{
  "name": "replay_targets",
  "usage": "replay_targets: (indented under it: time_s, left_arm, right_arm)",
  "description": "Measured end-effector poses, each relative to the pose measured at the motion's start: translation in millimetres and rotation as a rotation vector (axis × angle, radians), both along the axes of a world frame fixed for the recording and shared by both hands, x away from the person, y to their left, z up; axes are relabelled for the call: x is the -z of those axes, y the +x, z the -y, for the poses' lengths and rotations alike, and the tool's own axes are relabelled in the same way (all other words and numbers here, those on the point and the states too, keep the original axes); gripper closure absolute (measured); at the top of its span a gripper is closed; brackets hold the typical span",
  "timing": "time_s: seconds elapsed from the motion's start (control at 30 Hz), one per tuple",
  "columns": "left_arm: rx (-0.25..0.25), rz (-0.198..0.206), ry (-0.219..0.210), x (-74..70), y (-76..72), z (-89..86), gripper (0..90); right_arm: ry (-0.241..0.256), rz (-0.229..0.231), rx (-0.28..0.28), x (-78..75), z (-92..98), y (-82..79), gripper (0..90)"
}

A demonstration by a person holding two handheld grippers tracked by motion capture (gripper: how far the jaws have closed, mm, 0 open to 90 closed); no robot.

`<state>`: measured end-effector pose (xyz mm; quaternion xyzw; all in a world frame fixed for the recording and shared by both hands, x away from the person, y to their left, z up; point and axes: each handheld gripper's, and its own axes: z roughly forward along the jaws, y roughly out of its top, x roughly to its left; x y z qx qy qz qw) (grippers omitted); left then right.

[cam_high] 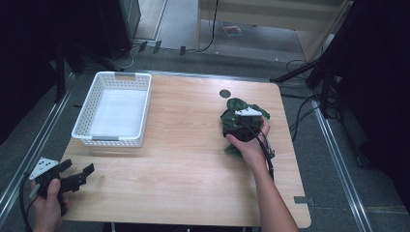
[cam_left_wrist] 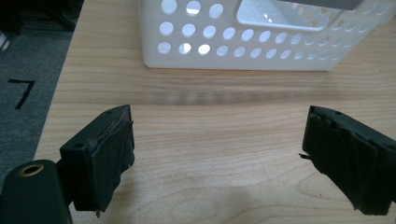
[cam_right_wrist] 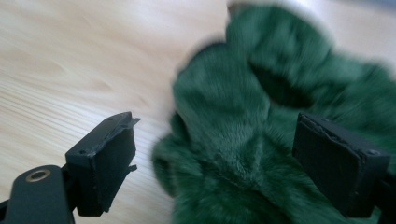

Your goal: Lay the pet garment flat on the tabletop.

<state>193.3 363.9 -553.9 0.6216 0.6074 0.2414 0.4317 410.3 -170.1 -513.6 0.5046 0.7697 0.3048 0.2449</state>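
Observation:
A dark green furry cloth (cam_high: 241, 107) lies crumpled on the right side of the wooden table (cam_high: 183, 145). My right gripper (cam_high: 238, 126) hovers right over it, held by a hand. In the right gripper view the jaws stand wide apart and open, with the green cloth (cam_right_wrist: 233, 135) between and beyond them. My left gripper (cam_high: 80, 176) is at the table's front left corner, open, with nothing in it. In the left gripper view my left gripper (cam_left_wrist: 224, 158) has bare wood between its jaws.
A white perforated basket (cam_high: 115, 108) sits empty at the table's back left, and the basket (cam_left_wrist: 261, 42) stands just ahead of the left jaws. A small dark round hole (cam_high: 225, 93) marks the table near the back. Cables and stands (cam_high: 309, 72) surround the table.

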Motion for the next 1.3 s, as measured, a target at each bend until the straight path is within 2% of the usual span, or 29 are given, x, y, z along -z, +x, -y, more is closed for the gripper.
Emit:
replay_targets:
  time_s: [0.03,0.07,0.1,0.17,0.2,0.27,0.33,0.37,0.43,0.47,0.53,0.63,0.73,0.83,1.0,1.07,1.13,1.17,1.2,1.23,1.27,1.3]
  left_arm:
    - [0.001,0.002,-0.003,0.1,0.0,-0.3,9.8]
    - [0.001,0.002,-0.003,0.1,0.0,-0.3,9.8]
    - [-0.001,0.001,-0.001,0.0,-0.1,-0.8,9.8]
    - [-0.009,0.015,0.003,-0.2,-1.1,0.0,9.8]
    - [-0.005,0.018,0.015,-0.5,-1.6,0.5,9.8]
    - [-0.003,0.028,0.034,-0.9,-2.1,2.7,9.8]
    - [-0.007,0.03,0.045,-1.5,-2.3,4.3,9.8]
    - [-0.009,0.034,0.052,-2.1,-2.5,4.3,9.8]
    - [-0.019,0.045,0.053,-3.9,-4.1,4.2,9.8]
    - [-0.02,0.05,0.052,-5.3,-5.2,4.1,9.8]
    - [-0.021,0.062,0.021,-8.6,-6.3,4.4,9.8]
    - [-0.018,0.087,0.018,-18.4,-5.9,11.8,9.8]
    - [0.023,0.115,0.0,-32.6,-5.6,25.7,9.8]
    - [0.068,0.141,0.014,-47.2,-5.2,44.9,9.8]
    - [0.128,0.183,-0.002,-71.7,0.4,74.3,9.8]
    - [0.137,0.191,-0.011,-76.4,2.7,80.3,9.8]
    - [0.17,0.212,-0.028,-88.8,11.5,100.2,9.8]
    - [0.17,0.212,-0.028,-88.8,11.5,100.2,9.8]
    - [0.206,0.222,-0.039,-94.9,17.4,116.5,9.8]
    - [0.228,0.22,-0.031,-97.0,20.3,125.8,9.8]
    - [0.228,0.22,-0.031,-97.0,20.3,125.8,9.8]
    - [0.279,0.205,-0.013,-98.2,26.8,144.9,9.8]
  right_arm:
    - [-0.007,-0.027,0.006,6.7,0.5,4.4,12.5]
    - [-0.007,-0.027,0.006,6.7,0.5,4.4,12.5]
    - [-0.026,-0.053,0.027,17.2,1.2,9.1,12.2]
    - [-0.014,-0.049,0.039,21.5,2.0,9.9,14.5]
    - [-0.003,-0.044,0.047,21.5,2.8,9.7,19.1]
    - [-0.016,-0.024,0.07,22.6,5.1,8.8,36.1]
    - [-0.031,0.011,0.09,23.3,9.9,6.8,60.9]
    - [-0.035,0.023,0.105,23.3,13.1,5.9,69.3]
    - [0.023,0.027,0.089,21.1,22.9,5.3,75.6]
    - [0.066,0.047,0.089,17.7,28.8,2.9,76.8]
    - [0.107,0.096,0.08,9.0,34.6,-3.2,77.8]
    - [0.153,0.161,0.035,-9.0,35.2,-15.1,77.8]
    - [0.197,0.216,-0.013,-29.9,30.6,-29.5,77.8]
    - [0.249,0.256,-0.059,-50.6,24.4,-43.4,77.7]
    - [0.339,0.302,-0.146,-78.8,11.2,-68.6,77.7]
    - [0.357,0.312,-0.191,-86.9,3.9,-80.5,77.6]
    - [0.382,0.317,-0.237,-93.9,-3.0,-92.3,77.5]
    - [0.382,0.317,-0.237,-93.9,-3.0,-92.3,77.5]
    - [0.415,0.323,-0.276,-100.6,-9.1,-103.5,77.4]
    - [0.434,0.324,-0.301,-103.7,-11.8,-108.6,77.4]
    - [0.434,0.324,-0.301,-103.7,-11.8,-108.6,77.4]
    - [0.464,0.325,-0.354,-108.5,-17.5,-117.3,77.2]
